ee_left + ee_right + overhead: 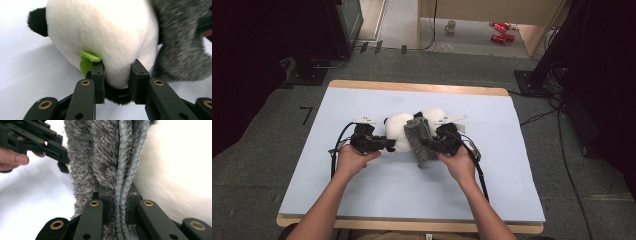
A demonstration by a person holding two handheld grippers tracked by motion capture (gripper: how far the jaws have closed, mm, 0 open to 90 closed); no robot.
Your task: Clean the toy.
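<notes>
A white plush panda [401,128] with black ears lies in the middle of the pale blue mat. My left gripper [388,144] is shut on it from the left; in the left gripper view the jaws pinch white plush [107,37] beside a green tag [87,62]. A grey furry cloth [419,141] with a blue-grey stitched edge [126,165] hangs against the panda's right side. My right gripper [436,140] is shut on that cloth, its jaws clamping the folded edge [119,207]. The panda's white body [180,165] lies just right of the cloth.
The pale blue mat [362,190] covers a wooden table [412,226]. Grey carpet [262,130] surrounds it. Cables [562,150] trail on the floor at the right. A mug [450,26] and red cans [501,31] lie far behind.
</notes>
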